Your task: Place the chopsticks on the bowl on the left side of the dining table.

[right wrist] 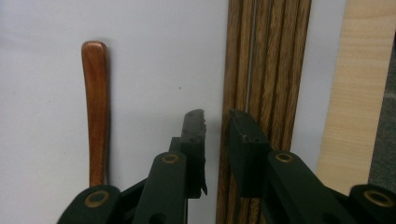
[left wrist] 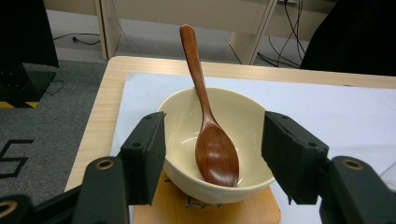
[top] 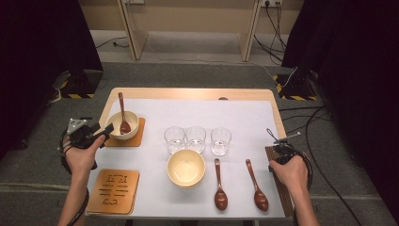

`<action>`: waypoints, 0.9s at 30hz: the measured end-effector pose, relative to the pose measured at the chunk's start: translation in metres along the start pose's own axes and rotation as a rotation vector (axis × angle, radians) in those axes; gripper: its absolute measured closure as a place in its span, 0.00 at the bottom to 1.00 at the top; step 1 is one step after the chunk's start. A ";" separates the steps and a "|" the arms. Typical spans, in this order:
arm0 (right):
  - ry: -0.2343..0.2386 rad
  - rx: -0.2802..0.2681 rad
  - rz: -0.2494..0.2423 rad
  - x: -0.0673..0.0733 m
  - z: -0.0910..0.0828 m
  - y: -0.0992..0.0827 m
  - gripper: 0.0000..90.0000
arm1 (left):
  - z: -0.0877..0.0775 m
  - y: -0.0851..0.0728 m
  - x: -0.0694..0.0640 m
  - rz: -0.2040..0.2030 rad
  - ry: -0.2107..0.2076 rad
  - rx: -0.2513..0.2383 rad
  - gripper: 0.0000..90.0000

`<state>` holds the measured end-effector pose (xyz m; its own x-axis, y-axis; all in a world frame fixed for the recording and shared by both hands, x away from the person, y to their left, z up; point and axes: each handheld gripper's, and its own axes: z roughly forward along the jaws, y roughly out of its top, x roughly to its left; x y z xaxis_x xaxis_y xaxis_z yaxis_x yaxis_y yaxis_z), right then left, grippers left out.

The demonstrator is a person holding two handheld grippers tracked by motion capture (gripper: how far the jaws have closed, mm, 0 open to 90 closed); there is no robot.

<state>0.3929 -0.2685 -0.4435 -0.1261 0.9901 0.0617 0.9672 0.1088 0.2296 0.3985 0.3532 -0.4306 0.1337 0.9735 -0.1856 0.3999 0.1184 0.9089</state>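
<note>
Slatted wood mat (right wrist: pixel 266 70): stiff, light, thin. Best pinched at long edge. Lies far right of glasses (top: pixel 195 139), by table edge. R gripper (right wrist: pixel 215 116) nearly shut over mat's edge, nothing clamped yet. L gripper (left wrist: pixel 215 126), left of glasses, gapes wide round bowl (left wrist: pixel 177 121) w/ spoon (left wrist: pixel 217 154).

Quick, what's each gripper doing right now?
Left gripper: open, fingers either side of the cream ceramic bowl, not gripping.
Right gripper: nearly closed, holding nothing.

A glossy cream ceramic bowl (left wrist: pixel 219 140) stands upright on a square wooden coaster (top: pixel 136 140). A reddish-brown wooden spoon (left wrist: pixel 211 135) leans inside, handle over the far rim.
</note>
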 end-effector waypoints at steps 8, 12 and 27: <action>-0.023 0.042 0.010 -0.002 0.002 -0.001 0.88 | -0.002 0.001 0.001 -0.001 -0.001 -0.002 0.44; -0.022 0.053 0.008 -0.001 0.003 -0.001 0.88 | -0.002 0.001 0.000 -0.001 -0.001 -0.003 0.44; -0.044 0.099 -0.017 0.008 0.010 0.002 0.92 | -0.001 0.001 0.000 0.000 -0.004 -0.002 0.44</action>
<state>0.3963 -0.2595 -0.4520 -0.1346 0.9908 0.0159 0.9824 0.1313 0.1329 0.3976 0.3538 -0.4295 0.1374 0.9726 -0.1874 0.3980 0.1190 0.9096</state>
